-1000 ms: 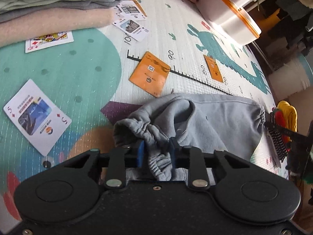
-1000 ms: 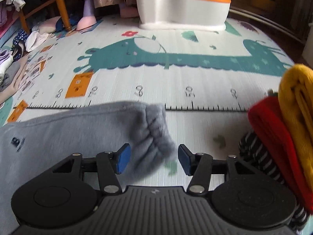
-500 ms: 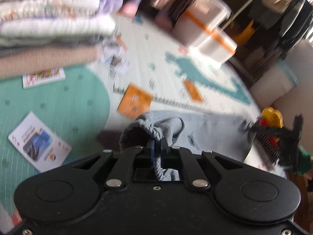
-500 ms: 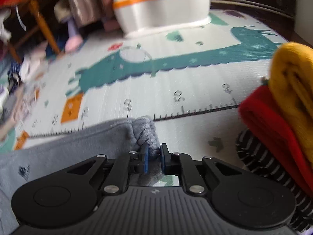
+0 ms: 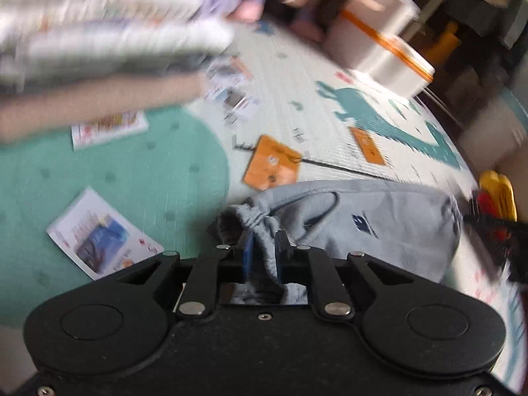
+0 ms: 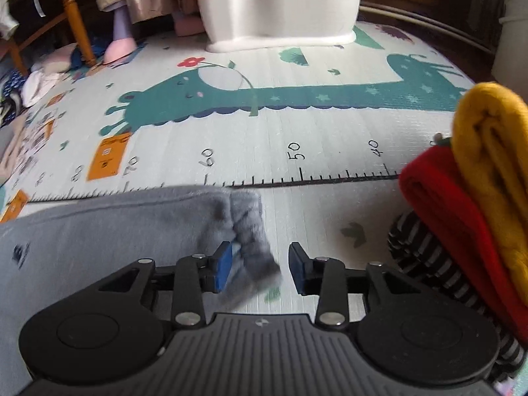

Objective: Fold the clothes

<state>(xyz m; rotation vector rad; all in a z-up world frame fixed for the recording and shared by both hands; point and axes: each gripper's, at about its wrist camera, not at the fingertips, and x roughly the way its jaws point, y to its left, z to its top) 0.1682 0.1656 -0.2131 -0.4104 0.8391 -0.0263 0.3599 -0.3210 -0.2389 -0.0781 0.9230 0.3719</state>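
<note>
A grey sweatshirt [image 5: 379, 224] with a small dark logo lies on the play mat [image 5: 132, 178]. My left gripper [image 5: 264, 247] is shut on its gathered grey cuff, with cloth pinched between the blue pads. In the right wrist view the same grey garment [image 6: 109, 231] stretches to the left. Its other ribbed cuff [image 6: 250, 231] hangs between the spread fingers of my right gripper [image 6: 259, 264], which is open; the cuff is loose and blurred.
A folded pile of yellow, red and striped clothes [image 6: 468, 204] stands on the right. A stack of folded clothes [image 5: 99, 49] sits at far left. Cards [image 5: 99, 234] and orange cards [image 5: 272, 161] lie on the mat. A white-and-orange potty [image 6: 280, 10] stands at the back.
My right gripper was shut on the cuff half a second ago and has opened, letting the cuff drop. My left gripper closed on the other cuff and still holds it while moving.
</note>
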